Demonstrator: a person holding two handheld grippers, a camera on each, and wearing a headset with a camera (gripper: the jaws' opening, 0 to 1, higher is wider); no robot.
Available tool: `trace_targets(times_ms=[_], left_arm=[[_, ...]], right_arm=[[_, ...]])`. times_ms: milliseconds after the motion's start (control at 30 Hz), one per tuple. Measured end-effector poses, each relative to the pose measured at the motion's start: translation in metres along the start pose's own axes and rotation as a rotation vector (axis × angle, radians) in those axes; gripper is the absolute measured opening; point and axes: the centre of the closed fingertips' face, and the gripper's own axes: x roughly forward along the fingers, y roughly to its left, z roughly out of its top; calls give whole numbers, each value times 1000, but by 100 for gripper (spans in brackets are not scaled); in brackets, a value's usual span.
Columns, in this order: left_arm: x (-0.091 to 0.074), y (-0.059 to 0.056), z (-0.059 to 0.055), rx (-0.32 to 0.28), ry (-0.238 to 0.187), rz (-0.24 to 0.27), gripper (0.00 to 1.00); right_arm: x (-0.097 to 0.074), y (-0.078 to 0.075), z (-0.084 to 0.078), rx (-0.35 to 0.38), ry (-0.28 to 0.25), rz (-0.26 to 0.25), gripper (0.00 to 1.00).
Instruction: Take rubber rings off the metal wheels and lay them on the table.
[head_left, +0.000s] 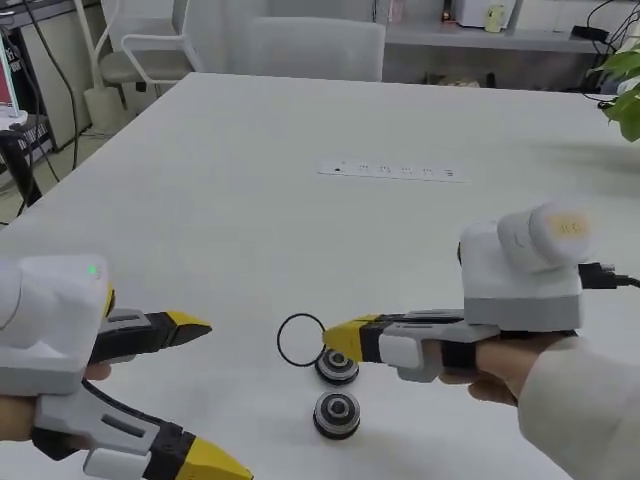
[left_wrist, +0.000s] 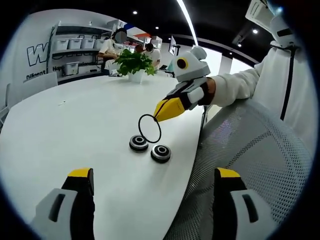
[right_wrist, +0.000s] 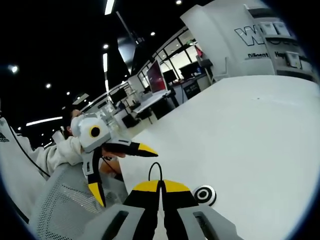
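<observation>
- One rubber ring (head_left: 300, 340) is pictured free of its wheel. It is pinched at its edge between the closed jaws of the right gripper (head_left: 332, 336), just left of centre in the lower half of the head view.
- In the left gripper view the ring is seen at mid-frame, hanging upright from those yellow tips. Its lower edge is close above the white table (head_left: 300, 200), and it is not yet laid flat.
- Two metal wheels are shown directly below the right gripper's tips in the head view, one above the other in the frame and near each other but not touching.
- The upper wheel (head_left: 337, 366) looks paler around its rim and is judged to be the one already stripped.
- The lower wheel (head_left: 337, 413) is ringed by a darker band and is judged to have its rubber on, though that cannot be told for certain at this size.
- The left gripper (head_left: 200, 392) is held at the lower left of the head view. Its jaws are spread wide with nothing between them, and it is well apart from both wheels.
- The task is judged to be about half done. One ring has been pulled off but has yet to be set down. A second ring, as far as can be made out, is left to be taken off and laid on the table.
</observation>
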Motion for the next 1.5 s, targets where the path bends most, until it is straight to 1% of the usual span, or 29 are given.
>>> trace_targets(times_ms=[133,233,300,333,467,500,567,667,733,833,900,1033,1133,1233,1367,1500], left_arm=[[1,-1,-2,0,12,-6,99],[0,-2,-2,3,13,-6,98],[0,-2,-1,3,11,-5,98],[0,-2,-2,3,12,-5,98],[0,-2,-2,3,17,-7,96],[0,-2,-2,3,17,-7,97],[0,-2,-2,4,17,-5,96],[0,-2,-2,4,17,-5,96],[0,-2,-2,4,19,-7,96],[1,-3,-3,3,23,-9,96],[1,-3,-3,2,24,-9,96],[0,-1,-3,1,25,-1,95],[1,-2,-3,0,26,-4,95],[1,-2,-4,-1,29,-6,95],[1,-2,-4,-2,30,-7,94],[2,-2,-5,-4,32,-9,94]], right_arm=[[10,4,-10,-38,19,10,0],[16,8,-19,-46,51,30,0],[19,10,-25,-79,73,31,0],[21,9,-28,-97,78,26,0],[26,7,-35,-122,99,9,0],[27,4,-37,-144,106,-9,0],[29,0,-38,-164,110,-33,0],[31,-2,-39,-160,111,-35,0],[33,-3,-42,-148,123,-39,0],[35,-5,-49,-181,155,-55,0],[36,-6,-53,-187,170,-60,0],[38,-9,-52,-226,172,-81,0],[39,-10,-53,-256,180,-82,0],[40,-10,-56,-267,192,-78,0],[41,-10,-56,-293,194,-79,0],[40,-11,-57,-291,199,-83,2]])
